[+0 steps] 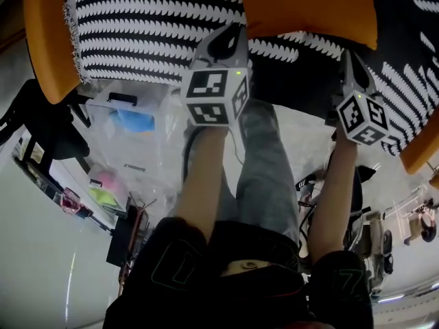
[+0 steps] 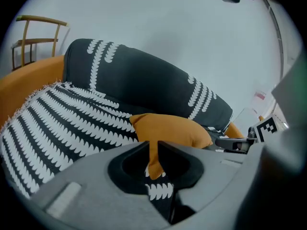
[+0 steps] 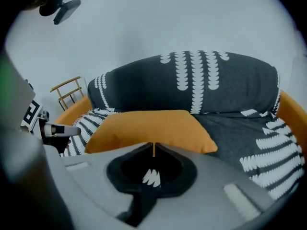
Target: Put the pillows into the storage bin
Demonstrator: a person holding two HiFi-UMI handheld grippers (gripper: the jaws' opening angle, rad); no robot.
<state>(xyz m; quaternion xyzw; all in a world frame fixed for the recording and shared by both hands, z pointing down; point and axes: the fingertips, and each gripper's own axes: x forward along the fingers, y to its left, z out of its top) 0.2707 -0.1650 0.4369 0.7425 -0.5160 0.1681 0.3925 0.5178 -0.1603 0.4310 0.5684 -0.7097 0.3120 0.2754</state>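
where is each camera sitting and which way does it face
Head view: on the person's head, looking steeply down at forearms, jeans, left gripper and right gripper.
Left gripper view: on the left gripper, looking along its jaws, shut on the orange pillow, toward the patterned sofa.
Right gripper view: on the right gripper, jaws shut on that pillow's edge, facing the sofa back.
Shared: both gripper views show the pillow and the other gripper's marker cube.
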